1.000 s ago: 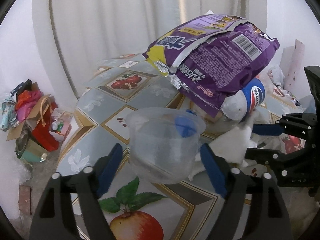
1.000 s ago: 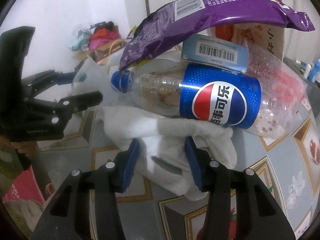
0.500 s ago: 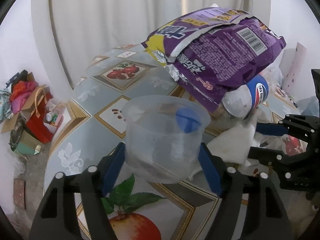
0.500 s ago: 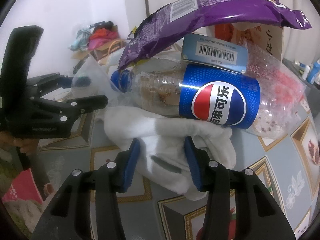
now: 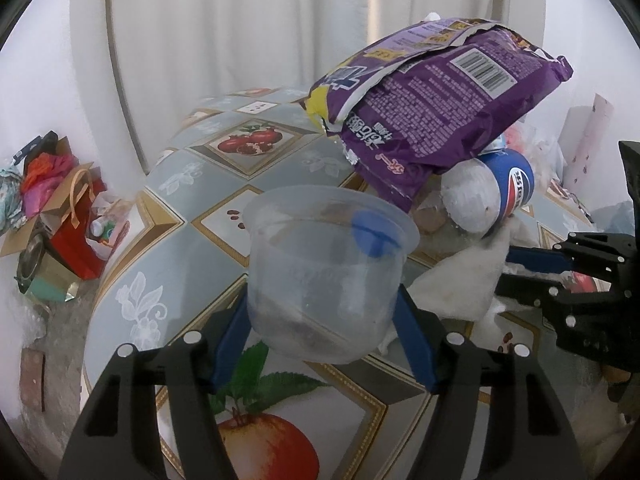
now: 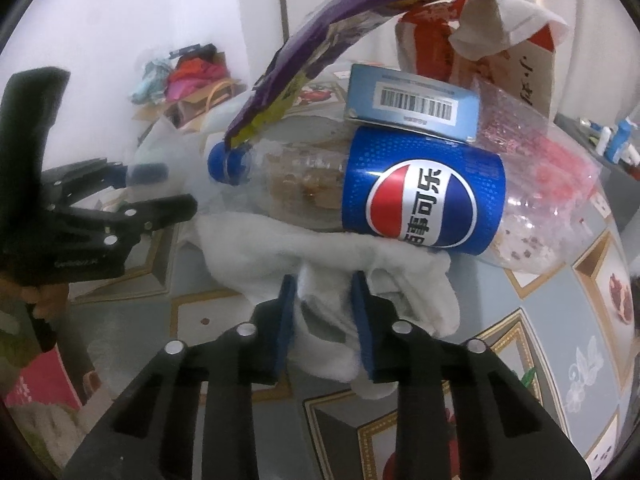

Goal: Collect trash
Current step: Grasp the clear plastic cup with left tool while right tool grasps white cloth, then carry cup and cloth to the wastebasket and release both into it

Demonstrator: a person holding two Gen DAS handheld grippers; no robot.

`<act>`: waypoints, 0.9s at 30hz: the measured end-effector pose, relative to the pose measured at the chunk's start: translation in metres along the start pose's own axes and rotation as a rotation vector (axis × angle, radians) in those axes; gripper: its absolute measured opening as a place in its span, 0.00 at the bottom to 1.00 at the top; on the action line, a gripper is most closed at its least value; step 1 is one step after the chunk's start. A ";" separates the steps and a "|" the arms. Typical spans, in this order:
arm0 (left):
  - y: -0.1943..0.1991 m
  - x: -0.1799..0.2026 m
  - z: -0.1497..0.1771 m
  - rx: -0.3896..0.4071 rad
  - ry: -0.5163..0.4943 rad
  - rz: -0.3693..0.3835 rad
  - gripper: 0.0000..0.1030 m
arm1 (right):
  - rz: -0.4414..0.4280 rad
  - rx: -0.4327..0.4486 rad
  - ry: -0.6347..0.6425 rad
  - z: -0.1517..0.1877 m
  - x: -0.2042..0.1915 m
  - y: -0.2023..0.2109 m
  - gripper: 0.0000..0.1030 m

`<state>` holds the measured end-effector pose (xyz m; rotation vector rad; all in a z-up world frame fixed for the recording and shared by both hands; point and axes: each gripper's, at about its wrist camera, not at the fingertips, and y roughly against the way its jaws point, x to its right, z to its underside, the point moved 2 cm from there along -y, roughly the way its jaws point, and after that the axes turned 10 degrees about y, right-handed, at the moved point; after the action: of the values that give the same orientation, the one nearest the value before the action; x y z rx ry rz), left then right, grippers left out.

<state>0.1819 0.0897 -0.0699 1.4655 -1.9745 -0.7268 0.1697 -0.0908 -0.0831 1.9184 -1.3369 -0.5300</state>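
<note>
My left gripper (image 5: pixel 324 320) is shut on a clear plastic cup (image 5: pixel 326 276) and holds it above the fruit-patterned tablecloth (image 5: pixel 172 176). My right gripper (image 6: pixel 325 300) is shut on a crumpled white tissue (image 6: pixel 320 252) lying against a Pepsi bottle (image 6: pixel 424 204). A purple snack bag (image 5: pixel 440 120) lies on top of the bottle, and a blue barcode box (image 6: pixel 412 100) sits on the bottle too. The tissue (image 5: pixel 460 276) and the right gripper (image 5: pixel 536 268) also show in the left wrist view. The left gripper shows at the left of the right wrist view (image 6: pixel 132 188).
A red and white paper bag (image 6: pixel 532 52) stands behind the pile. Bags and a red gift bag (image 5: pixel 80 212) sit on the floor left of the table. White curtains hang behind. Small bottles (image 6: pixel 616 140) stand at the far right.
My left gripper has closed on the cup and lifted it. My right gripper has closed tighter on the tissue and moved nearer to the bottle.
</note>
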 end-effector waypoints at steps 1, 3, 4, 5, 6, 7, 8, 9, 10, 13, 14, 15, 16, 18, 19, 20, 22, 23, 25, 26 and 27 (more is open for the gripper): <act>0.001 0.000 0.001 0.001 0.001 -0.002 0.64 | -0.001 0.000 -0.003 0.000 0.001 0.000 0.17; 0.002 0.000 0.002 0.002 0.006 -0.003 0.64 | -0.003 0.001 -0.012 0.001 0.004 0.001 0.13; 0.003 0.000 0.002 0.002 0.008 -0.004 0.64 | -0.006 0.001 -0.018 0.002 0.005 0.001 0.11; 0.004 0.000 0.003 0.003 0.010 -0.004 0.64 | -0.010 0.001 -0.025 0.002 0.007 0.002 0.10; 0.004 0.000 0.003 0.003 0.010 -0.004 0.64 | -0.012 0.002 -0.029 0.003 0.008 0.003 0.08; 0.006 0.001 0.004 0.005 0.010 -0.005 0.64 | -0.013 0.003 -0.031 0.003 0.008 0.003 0.08; 0.007 0.001 0.005 0.007 0.010 -0.006 0.64 | -0.014 0.004 -0.033 0.004 0.008 0.004 0.08; 0.009 0.002 0.005 0.008 0.009 -0.005 0.64 | -0.015 0.006 -0.034 0.004 0.009 0.005 0.07; 0.010 0.002 0.006 0.010 0.008 -0.005 0.64 | -0.017 0.009 -0.037 0.005 0.009 0.007 0.07; 0.016 0.004 0.007 0.015 0.006 -0.007 0.64 | -0.018 0.019 -0.047 0.007 0.011 0.013 0.07; 0.019 0.005 0.007 0.018 0.007 -0.008 0.64 | -0.018 0.024 -0.053 0.008 0.011 0.016 0.07; 0.022 0.005 0.008 0.020 0.008 -0.008 0.64 | -0.017 0.028 -0.057 0.010 0.012 0.019 0.07; 0.026 0.006 0.008 0.023 0.010 -0.006 0.64 | -0.012 0.037 -0.064 0.011 0.014 0.024 0.06; 0.032 0.008 0.009 0.028 0.009 -0.006 0.64 | -0.006 0.052 -0.078 0.013 0.015 0.032 0.06; 0.037 0.010 0.010 0.033 0.009 -0.004 0.64 | -0.003 0.067 -0.092 0.014 0.019 0.040 0.06; 0.042 0.012 0.010 0.038 0.009 0.000 0.64 | 0.002 0.078 -0.103 0.016 0.022 0.046 0.06; 0.050 0.016 0.010 0.047 0.009 0.007 0.64 | 0.011 0.097 -0.122 0.021 0.027 0.057 0.06; 0.055 0.019 0.010 0.052 0.006 0.014 0.64 | 0.019 0.111 -0.137 0.023 0.031 0.066 0.06; 0.066 0.027 0.008 0.067 -0.005 0.028 0.64 | 0.034 0.137 -0.161 0.026 0.036 0.078 0.06; 0.070 0.031 0.007 0.073 -0.010 0.034 0.64 | 0.044 0.154 -0.176 0.029 0.041 0.087 0.06; 0.075 0.035 0.007 0.080 -0.017 0.042 0.64 | 0.054 0.169 -0.189 0.033 0.047 0.096 0.06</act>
<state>0.1198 0.0750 -0.0171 1.4631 -2.0622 -0.6510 0.1047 -0.1638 -0.0284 1.9999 -1.5941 -0.5996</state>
